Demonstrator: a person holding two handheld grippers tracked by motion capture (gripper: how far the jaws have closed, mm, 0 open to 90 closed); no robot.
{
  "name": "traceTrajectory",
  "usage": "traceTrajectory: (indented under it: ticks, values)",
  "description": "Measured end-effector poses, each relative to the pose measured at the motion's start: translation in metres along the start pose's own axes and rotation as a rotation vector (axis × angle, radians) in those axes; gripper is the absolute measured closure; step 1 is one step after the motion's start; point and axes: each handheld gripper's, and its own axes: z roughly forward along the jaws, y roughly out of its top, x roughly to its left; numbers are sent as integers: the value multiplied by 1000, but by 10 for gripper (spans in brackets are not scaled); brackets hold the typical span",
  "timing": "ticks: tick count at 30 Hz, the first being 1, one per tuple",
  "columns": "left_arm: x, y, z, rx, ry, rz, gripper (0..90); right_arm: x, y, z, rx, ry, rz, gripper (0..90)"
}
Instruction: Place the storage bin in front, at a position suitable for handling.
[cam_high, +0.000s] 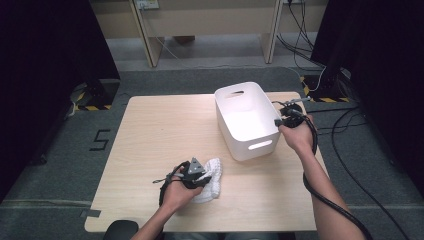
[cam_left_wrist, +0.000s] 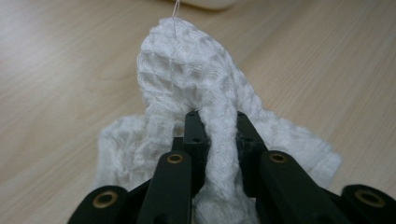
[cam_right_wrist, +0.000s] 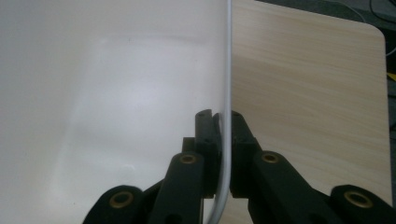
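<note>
White waffle-weave cloth (cam_left_wrist: 187, 79) bunched near the table's front edge; empty white bin (cam_high: 246, 120) upright behind it.

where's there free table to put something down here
Widest bare patch: the table's left half, from its far edge to the left tool. A strip lies along the near edge. Crowded: between cloth and white bin, gripped by the right tool.

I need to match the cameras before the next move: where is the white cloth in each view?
High view: the white cloth lies at the table's near edge, under the left gripper.
Left gripper view: centre, pinched between the jaws.
Right gripper view: not in it.
Shared landmark: the white bin, whose wall the right gripper clamps.
</note>
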Motion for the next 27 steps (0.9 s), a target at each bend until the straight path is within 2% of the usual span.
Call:
traceTrajectory:
  ticks: [1, 2, 3, 4, 6, 9, 10, 11, 12, 13, 14, 15, 16, 20, 22, 23, 24, 27]
  values:
    - [3, 3, -6, -17, 8, -8, 789, 1, 0, 0, -2, 18, -12, 869]
    - [7, 7, -13, -36, 18, -16, 791, 3, -1, 1, -1, 41, -52, 876]
    - [11, 10, -19, -53, 30, -22, 791, 3, -1, 1, -1, 41, -52, 876]
    - [18, 17, -28, -71, 51, -31, 791, 6, 0, 1, 1, 80, -80, 878]
    - [31, 29, -43, -107, 82, -41, 791, 7, 0, 1, 2, 90, -94, 878]
    - [48, 46, -60, -146, 127, -49, 791, 13, 1, 1, 14, 156, -172, 871]
    - [56, 54, -66, -163, 149, -54, 791, 17, 1, 1, 20, 195, -204, 855]
    - [63, 61, -71, -173, 171, -54, 791, 17, 1, 1, 20, 195, -204, 855]
    - [70, 67, -76, -185, 192, -56, 791, 20, 1, 0, 8, 209, -214, 798]
    - [78, 73, -79, -194, 207, -63, 791, 22, 2, -3, -3, 222, -203, 699]
    - [91, 83, -84, -219, 243, -85, 791, 25, 3, -7, -11, 210, -186, 634]
    - [99, 88, -87, -225, 266, -88, 790, 28, 6, -18, -32, 156, -167, 558]
    - [104, 93, -88, -230, 279, -90, 790, 29, 6, -25, -38, 128, -142, 536]
    - [123, 113, -88, -254, 320, -101, 788, 33, 5, -43, -35, 93, -70, 529]
    - [130, 123, -85, -242, 334, -86, 786, 35, -1, -53, -3, 69, -24, 536]
    - [133, 128, -82, -242, 330, -87, 786, 35, -1, -53, -3, 69, -24, 536]
    - [135, 132, -80, -239, 329, -85, 786, 36, -5, -55, 28, 53, -11, 549]
    - [138, 142, -70, -225, 311, -76, 786, 37, -8, -54, 54, 50, -8, 579]
